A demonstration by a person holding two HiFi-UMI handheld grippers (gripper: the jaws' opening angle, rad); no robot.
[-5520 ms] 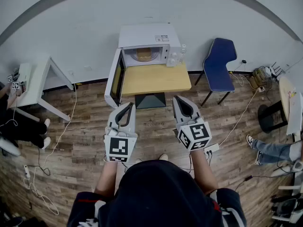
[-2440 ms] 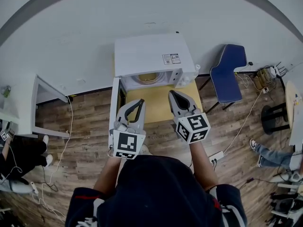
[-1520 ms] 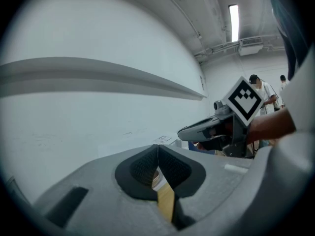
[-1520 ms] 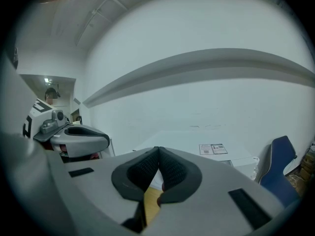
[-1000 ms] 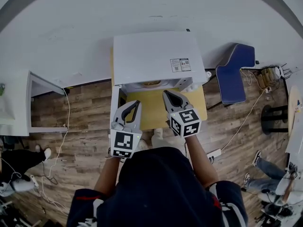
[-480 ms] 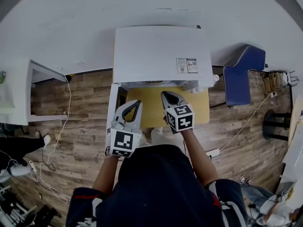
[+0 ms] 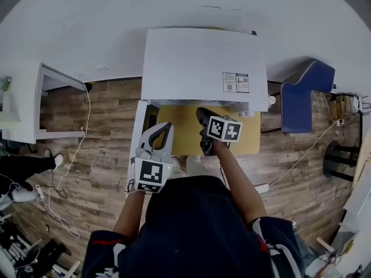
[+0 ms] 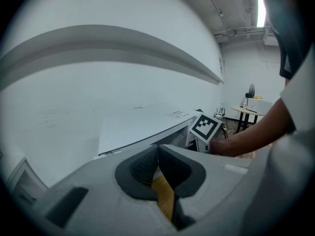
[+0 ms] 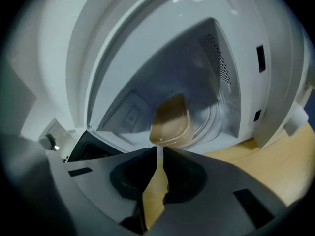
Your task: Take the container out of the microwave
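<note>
Container [image 9: 170, 121] inside microwave [image 7: 203, 62], door [image 7: 137, 129] wide open

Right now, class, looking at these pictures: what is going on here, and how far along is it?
A person stands at a white microwave oven on a light wooden table, its door open, with a tool in each hand. The right tool points into the open cavity at the tan plastic container on the glass turntable, jaws together, not touching it. The left tool is held near the door, also shut and empty. The container is not yet taken out.
</note>
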